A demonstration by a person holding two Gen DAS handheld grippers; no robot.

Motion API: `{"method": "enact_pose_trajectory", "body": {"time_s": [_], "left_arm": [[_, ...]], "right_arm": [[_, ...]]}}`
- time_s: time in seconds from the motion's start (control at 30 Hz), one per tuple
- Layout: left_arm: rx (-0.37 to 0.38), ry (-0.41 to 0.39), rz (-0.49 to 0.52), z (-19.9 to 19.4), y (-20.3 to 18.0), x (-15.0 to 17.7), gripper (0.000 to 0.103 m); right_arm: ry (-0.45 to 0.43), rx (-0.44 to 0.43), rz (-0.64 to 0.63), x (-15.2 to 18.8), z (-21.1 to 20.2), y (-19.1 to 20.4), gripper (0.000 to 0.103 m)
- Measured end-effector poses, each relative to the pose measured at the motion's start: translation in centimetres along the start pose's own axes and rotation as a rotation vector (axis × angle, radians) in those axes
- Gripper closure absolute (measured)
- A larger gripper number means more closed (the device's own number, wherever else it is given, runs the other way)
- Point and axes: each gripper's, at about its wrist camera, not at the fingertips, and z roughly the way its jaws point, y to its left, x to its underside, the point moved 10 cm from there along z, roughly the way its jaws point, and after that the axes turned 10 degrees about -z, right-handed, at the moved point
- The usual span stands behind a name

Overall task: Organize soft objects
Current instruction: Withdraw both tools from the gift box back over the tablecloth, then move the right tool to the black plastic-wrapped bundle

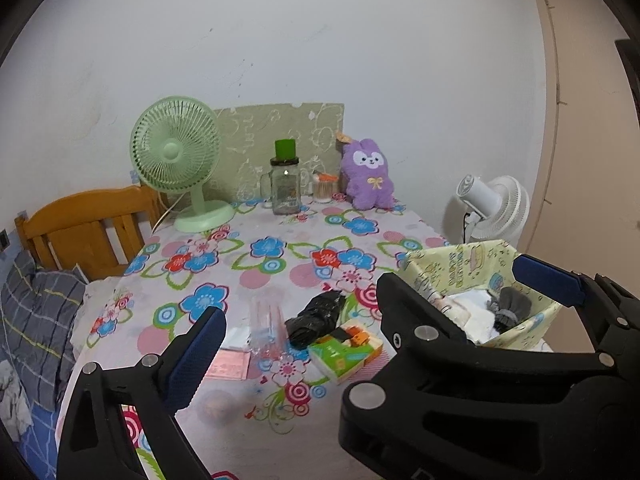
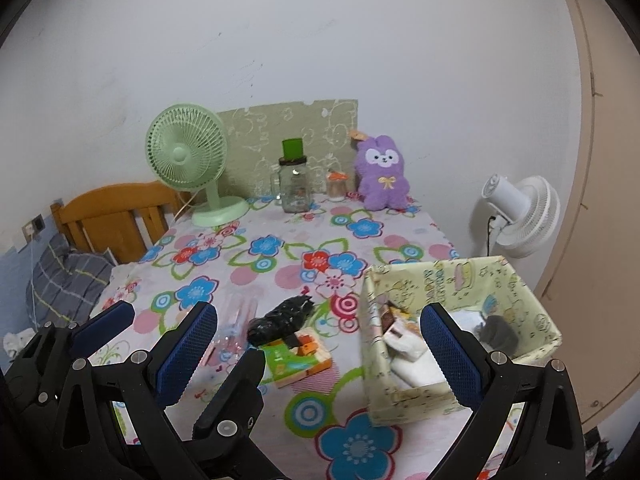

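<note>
A purple plush rabbit (image 1: 368, 176) sits upright at the far edge of the flowered table (image 1: 256, 264), against the wall; it also shows in the right wrist view (image 2: 383, 174). A pale yellow fabric box (image 2: 460, 328) stands at the table's right front with white cloth and a grey soft item (image 2: 498, 330) inside; it shows in the left wrist view too (image 1: 480, 296). My left gripper (image 1: 380, 312) is open and empty above the table's front. My right gripper (image 2: 320, 348) is open and empty, its right finger over the box. The left gripper also appears at the lower left of the right wrist view (image 2: 168, 320).
A green desk fan (image 1: 176, 160), a glass jar with green lid (image 1: 286, 184) and a small toothpick jar (image 1: 323, 190) line the back. A black crumpled bag (image 1: 316, 316), a green tissue pack (image 1: 344, 352) and clear plastic (image 1: 266, 328) lie mid-front. A white fan (image 1: 492, 208) stands right, a wooden headboard (image 1: 88, 228) left.
</note>
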Motion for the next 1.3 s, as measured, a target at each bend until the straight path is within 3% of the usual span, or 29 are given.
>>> {"method": "enact_pose_trajectory", "body": {"time_s": [0.43, 1.3], "left_arm": [[-0.049, 0.095, -0.032, 2.8, 3.1, 3.3, 0.008], [-0.124, 0.235, -0.09, 9.2, 8.1, 6.6, 0.009]], "right_arm": [[0.108, -0.051, -0.01, 3.2, 4.1, 2.7, 0.005], [0.266, -0.098, -0.042, 6.7, 11.6, 5.8, 0.008]]}}
